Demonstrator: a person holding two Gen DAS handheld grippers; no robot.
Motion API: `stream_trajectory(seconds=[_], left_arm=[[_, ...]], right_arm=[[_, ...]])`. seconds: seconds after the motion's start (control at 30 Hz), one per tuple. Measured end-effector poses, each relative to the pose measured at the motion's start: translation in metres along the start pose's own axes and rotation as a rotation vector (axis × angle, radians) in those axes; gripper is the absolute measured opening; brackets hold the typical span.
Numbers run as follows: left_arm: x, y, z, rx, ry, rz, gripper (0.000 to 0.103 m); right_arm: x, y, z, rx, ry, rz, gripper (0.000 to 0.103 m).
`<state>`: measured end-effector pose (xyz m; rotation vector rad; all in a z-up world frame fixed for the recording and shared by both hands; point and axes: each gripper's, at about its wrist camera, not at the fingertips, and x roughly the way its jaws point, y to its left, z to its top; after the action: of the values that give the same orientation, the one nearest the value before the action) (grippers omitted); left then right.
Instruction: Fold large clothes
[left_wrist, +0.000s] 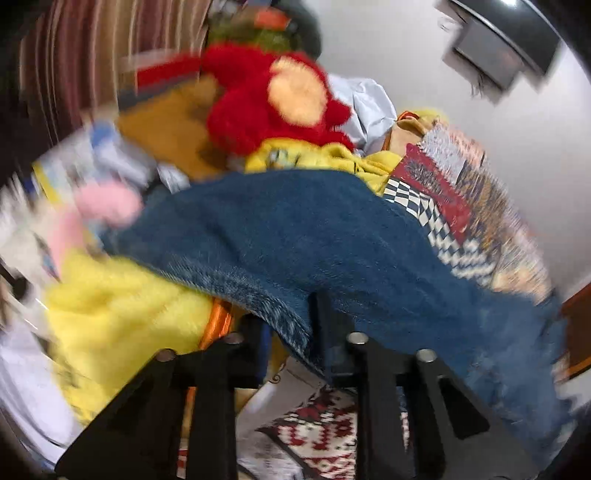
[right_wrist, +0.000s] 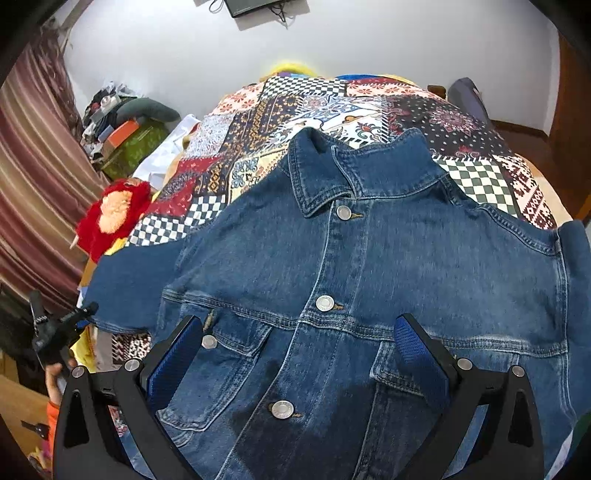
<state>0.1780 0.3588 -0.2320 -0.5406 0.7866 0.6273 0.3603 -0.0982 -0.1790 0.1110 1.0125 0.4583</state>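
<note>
I am working in what looks like a lived-in bedroom of a home: across the middle of the right wrist view spreads a bed under a patchwork quilt (right_wrist: 280, 122) of checks and floral prints, set against a plain white wall (right_wrist: 369, 44). Down the left edge of that frame hangs a striped maroon curtain (right_wrist: 33, 177), and beside it, at the upper left, I see a cluttered heap of household things (right_wrist: 118, 125) piled in the corner. A red plush toy (right_wrist: 114, 214) lies at the left side of the bed, and a dark flat device with dangling cables (right_wrist: 255, 7) is mounted on the wall at the top centre.
</note>
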Motion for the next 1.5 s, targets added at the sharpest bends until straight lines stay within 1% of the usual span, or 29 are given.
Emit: stream_trajectory(seconds=[0.03, 0.07, 0.17, 0.2, 0.3, 0.33, 0.47, 0.53, 0.57, 0.63, 0.67, 0.73, 0.77, 0.8, 0.83, 0.9, 0.93, 0.97, 1.0, 1.03, 1.07, 1.1, 1.17, 1.23, 1.3, 1.37, 1.47, 1.5], left_arm=[[-0.008, -0.01, 0.0, 0.048, -0.029, 0.033, 0.014], [-0.018, -0.019, 0.001, 0.082, -0.06, 0.039, 0.012], [-0.048, -0.042, 0.012, 0.128, -0.133, -0.019, 0.011], [-0.059, -0.053, 0.015, 0.158, -0.161, -0.038, 0.01], [-0.085, -0.093, 0.016, 0.277, -0.242, -0.044, 0.01], [-0.09, -0.105, 0.014, 0.305, -0.25, -0.063, 0.01], [-0.085, -0.156, -0.003, 0.38, -0.193, -0.184, 0.01], [-0.08, -0.176, -0.016, 0.407, -0.138, -0.259, 0.01], [-0.076, -0.186, -0.022, 0.417, -0.099, -0.304, 0.01], [-0.063, -0.207, -0.04, 0.439, 0.006, -0.399, 0.01], [-0.057, -0.216, -0.049, 0.449, 0.057, -0.433, 0.01], [-0.041, -0.233, -0.069, 0.462, 0.178, -0.491, 0.01], [-0.029, -0.242, -0.082, 0.471, 0.259, -0.518, 0.01], [-0.024, -0.247, -0.092, 0.481, 0.291, -0.515, 0.01], [-0.02, -0.252, -0.101, 0.506, 0.304, -0.495, 0.01], [-0.028, -0.254, -0.109, 0.548, 0.257, -0.461, 0.012], [-0.031, -0.254, -0.108, 0.56, 0.257, -0.459, 0.014], [-0.033, -0.253, -0.108, 0.557, 0.265, -0.469, 0.022], [-0.036, -0.249, -0.107, 0.541, 0.283, -0.489, 0.034], [-0.039, -0.243, -0.105, 0.518, 0.3, -0.51, 0.04], [-0.042, -0.235, -0.102, 0.489, 0.307, -0.526, 0.049], [-0.046, -0.231, -0.104, 0.464, 0.304, -0.53, 0.054], [-0.052, -0.209, -0.094, 0.403, 0.283, -0.526, 0.054], [-0.055, -0.188, -0.085, 0.33, 0.269, -0.504, 0.062], [-0.052, -0.16, -0.076, 0.232, 0.268, -0.497, 0.078], [-0.043, -0.131, -0.071, 0.136, 0.295, -0.529, 0.082], [-0.016, -0.092, -0.074, -0.019, 0.37, -0.532, 0.082], [-0.007, -0.08, -0.078, -0.075, 0.399, -0.545, 0.082]], right_arm=[[-0.004, -0.001, 0.0, 0.002, -0.009, 0.004, 0.103], [-0.009, -0.001, 0.0, 0.003, -0.02, 0.006, 0.103], [-0.026, -0.003, 0.001, -0.008, -0.051, 0.008, 0.103], [-0.03, -0.004, 0.001, -0.009, -0.058, 0.006, 0.103], [-0.046, -0.009, -0.001, 0.005, -0.086, 0.01, 0.103], [-0.05, -0.012, -0.002, 0.014, -0.093, 0.015, 0.103], [-0.066, -0.026, -0.007, 0.046, -0.116, 0.034, 0.103], [-0.075, -0.032, -0.01, 0.053, -0.125, 0.036, 0.103], [-0.079, -0.036, -0.011, 0.055, -0.131, 0.035, 0.103], [-0.086, -0.042, -0.013, 0.059, -0.138, 0.03, 0.103], [-0.089, -0.045, -0.015, 0.063, -0.141, 0.028, 0.103], [-0.096, -0.055, -0.018, 0.077, -0.147, 0.023, 0.103], [-0.098, -0.058, -0.019, 0.081, -0.15, 0.023, 0.103], [-0.102, -0.063, -0.021, 0.09, -0.154, 0.022, 0.103], [-0.105, -0.067, -0.023, 0.097, -0.158, 0.02, 0.103], [-0.11, -0.073, -0.025, 0.11, -0.164, 0.018, 0.103], [-0.112, -0.077, -0.027, 0.116, -0.168, 0.017, 0.103], [-0.114, -0.08, -0.028, 0.119, -0.171, 0.015, 0.103], [-0.115, -0.082, -0.028, 0.122, -0.172, 0.012, 0.103], [-0.115, -0.084, -0.028, 0.126, -0.173, 0.009, 0.103], [-0.115, -0.086, -0.027, 0.13, -0.172, 0.006, 0.103], [-0.114, -0.086, -0.027, 0.133, -0.172, 0.006, 0.103], [-0.112, -0.088, -0.026, 0.142, -0.172, 0.009, 0.103], [-0.109, -0.087, -0.026, 0.147, -0.169, 0.012, 0.103], [-0.104, -0.083, -0.024, 0.143, -0.162, 0.017, 0.103], [-0.099, -0.08, -0.023, 0.135, -0.154, 0.019, 0.103], [-0.089, -0.072, -0.021, 0.121, -0.136, 0.021, 0.103], [-0.087, -0.069, -0.021, 0.118, -0.13, 0.022, 0.103]])
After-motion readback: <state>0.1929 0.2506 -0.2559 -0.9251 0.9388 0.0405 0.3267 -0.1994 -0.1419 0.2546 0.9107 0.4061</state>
